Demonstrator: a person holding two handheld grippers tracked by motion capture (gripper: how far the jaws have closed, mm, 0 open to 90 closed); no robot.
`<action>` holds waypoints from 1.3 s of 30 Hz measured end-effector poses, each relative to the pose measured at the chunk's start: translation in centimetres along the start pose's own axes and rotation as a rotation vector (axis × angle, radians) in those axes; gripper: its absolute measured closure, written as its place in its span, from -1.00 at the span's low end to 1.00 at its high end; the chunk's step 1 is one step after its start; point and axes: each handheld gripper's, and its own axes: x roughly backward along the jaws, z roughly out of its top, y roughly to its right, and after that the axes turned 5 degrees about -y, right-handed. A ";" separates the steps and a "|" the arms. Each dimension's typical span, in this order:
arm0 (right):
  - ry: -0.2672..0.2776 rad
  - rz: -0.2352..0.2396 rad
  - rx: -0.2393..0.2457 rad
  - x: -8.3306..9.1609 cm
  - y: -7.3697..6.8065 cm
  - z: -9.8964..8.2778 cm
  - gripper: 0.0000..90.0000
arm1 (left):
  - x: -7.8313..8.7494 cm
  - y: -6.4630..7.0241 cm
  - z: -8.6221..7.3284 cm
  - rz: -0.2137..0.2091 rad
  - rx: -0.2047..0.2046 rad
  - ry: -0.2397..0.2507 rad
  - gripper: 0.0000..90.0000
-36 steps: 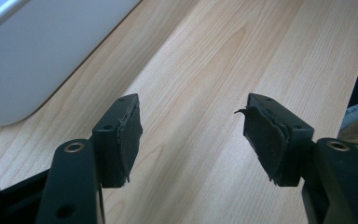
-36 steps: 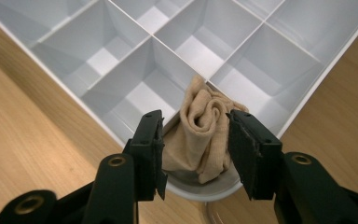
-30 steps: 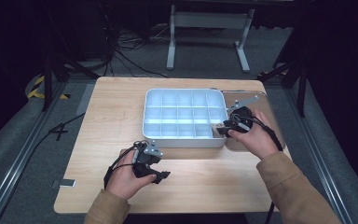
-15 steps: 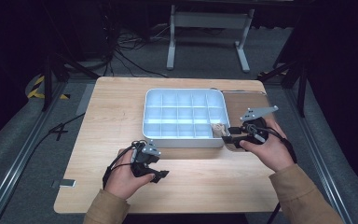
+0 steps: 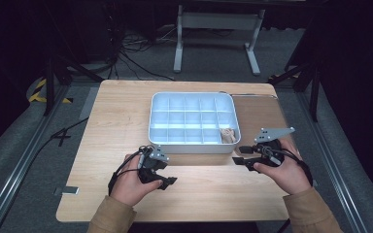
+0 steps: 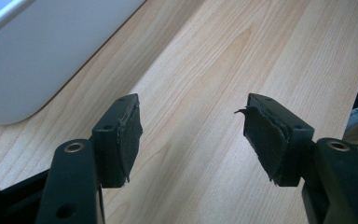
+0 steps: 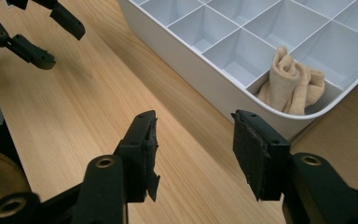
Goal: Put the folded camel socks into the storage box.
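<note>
A white tray [image 5: 155, 116] with many compartments sits in the middle of the wooden table [image 5: 116, 121]. A beige rolled cloth [image 5: 228, 136] lies in the tray's front right corner compartment, also seen as the cloth [image 7: 292, 87] in the right gripper view. My right gripper [image 5: 239, 156] is open just off the tray's front right corner, empty, its jaws pointing left over bare wood. My left gripper [image 5: 169, 181] is open and empty in front of the tray's front left corner [image 6: 23, 70].
Bare wood [image 5: 209, 187] lies between the two hands along the table's front. Past the table's far edge stand a metal stand [image 5: 216, 29] and cables [image 5: 126, 58] on the dark floor. A rail [image 5: 19, 165] runs along the floor at left.
My right gripper has pulled back from the tray's front right corner toward the front of the table, open, leaving the cloth in the compartment. The left gripper has barely moved.
</note>
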 end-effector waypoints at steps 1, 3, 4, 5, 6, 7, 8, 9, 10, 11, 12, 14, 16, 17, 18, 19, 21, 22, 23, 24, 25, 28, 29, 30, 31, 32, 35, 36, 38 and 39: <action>0.001 0.000 0.003 0.0 -0.1 -0.2 0.11 | 0.0 0.0 0.0 0.001 0.001 -0.001 -0.17; 0.010 0.012 0.016 0.0 -0.5 -0.5 0.11 | 0.1 -0.1 -0.1 0.002 0.001 0.002 -0.17; 0.024 0.024 0.013 0.0 -0.7 -0.7 0.11 | 0.1 -0.1 -0.1 0.002 -0.001 0.000 -0.17; 0.025 0.036 0.007 -0.1 -0.8 -0.8 0.10 | 0.2 -0.1 0.0 0.001 -0.005 -0.007 -0.17; 0.009 0.034 0.019 -0.2 -0.9 -0.8 0.10 | 0.2 0.0 -0.1 0.005 0.000 -0.004 -0.17; 0.004 0.030 0.030 -0.3 -1.1 -0.9 0.10 | 0.2 0.0 -0.1 0.004 -0.001 0.000 -0.17; 0.011 0.034 0.024 -0.4 -1.2 -1.0 0.09 | 0.2 0.0 -0.1 0.006 -0.001 -0.006 -0.17; 0.014 0.035 0.023 -0.6 -1.3 -1.0 0.07 | 0.2 0.0 -0.1 0.004 -0.002 -0.003 -0.17; 0.012 0.038 0.025 -0.7 -1.4 -1.1 0.07 | 0.2 0.0 -0.1 0.004 -0.001 0.003 -0.17; 0.010 0.040 0.032 -1.0 -1.5 -1.2 0.07 | 0.2 0.1 -0.2 -0.002 0.003 0.003 -0.17; 0.007 0.040 0.035 -1.3 -1.6 -1.2 0.07 | 0.2 0.0 -0.2 0.000 0.001 0.003 -0.17; 0.008 0.039 0.042 -1.6 -1.8 -1.4 0.06 | 0.3 0.0 -0.2 0.002 0.001 0.001 -0.17; 0.004 0.045 0.045 -2.0 -1.9 -1.6 0.05 | 0.4 0.0 -0.3 0.001 0.009 0.000 -0.17; 0.003 0.047 0.049 -2.2 -2.0 -1.7 0.05 | 0.4 0.0 -0.3 0.000 0.010 0.003 -0.17; -0.002 0.050 0.054 -2.5 -2.0 -1.9 0.05 | 0.4 -0.1 -0.3 0.000 0.005 0.004 -0.17; -0.011 0.054 0.057 -2.8 -2.0 -2.2 0.04 | 0.4 -0.1 -0.3 -0.001 0.007 0.000 -0.17; -0.019 0.057 0.057 -3.1 -2.0 -2.4 0.03 | 0.4 -0.1 -0.4 -0.004 0.011 0.003 -0.17; -0.024 0.057 0.065 -3.5 -2.0 -2.8 0.02 | 0.4 -0.1 -0.4 -0.002 0.008 0.003 -0.18; -0.022 0.057 0.065 -3.7 -2.0 -3.0 0.00 | 0.4 -0.1 -0.4 -0.003 0.009 0.002 -0.18; -0.022 0.057 0.065 -3.7 -2.0 -3.0 0.00 | 0.4 -0.1 -0.4 -0.003 0.009 0.002 -0.18; -0.020 0.057 0.064 -3.9 -2.0 -3.2 -0.01 | 0.5 -0.1 -0.4 -0.003 0.001 -0.002 -0.18; -0.028 0.055 0.063 -4.7 -2.0 -4.0 -0.02 | 0.5 -0.1 -0.4 -0.003 0.007 0.002 -0.18; -0.029 0.050 0.065 -5.0 -2.0 -4.2 -0.02 | 0.5 -0.1 -0.5 -0.004 0.011 0.003 -0.18; -0.033 0.050 0.067 -5.3 -2.0 -4.4 -0.02 | 0.5 -0.2 -0.5 0.001 0.009 0.002 -0.18; -0.034 0.049 0.067 -5.5 -2.0 -4.6 -0.02 | 0.6 -0.2 -0.5 0.001 0.008 0.003 -0.18; -0.034 0.046 0.071 -5.8 -2.0 -4.8 -0.03 | 0.6 -0.2 -0.5 -0.002 0.011 0.000 -0.18; -0.037 0.022 0.076 -6.3 -2.0 -5.3 -0.03 | 0.6 -0.2 -0.7 -0.004 0.013 -0.003 -0.18; -0.027 0.018 0.070 -6.5 -2.0 -5.5 -0.03 | 0.6 -0.2 -0.8 -0.004 0.018 0.002 -0.18; -0.022 0.017 0.068 -6.6 -2.1 -5.6 -0.03 | 0.6 -0.2 -0.9 0.002 0.010 -0.012 -0.18; -0.017 0.021 0.071 -7.1 -2.4 -6.1 -0.03 | 0.7 -0.2 -1.1 0.001 0.019 -0.008 -0.18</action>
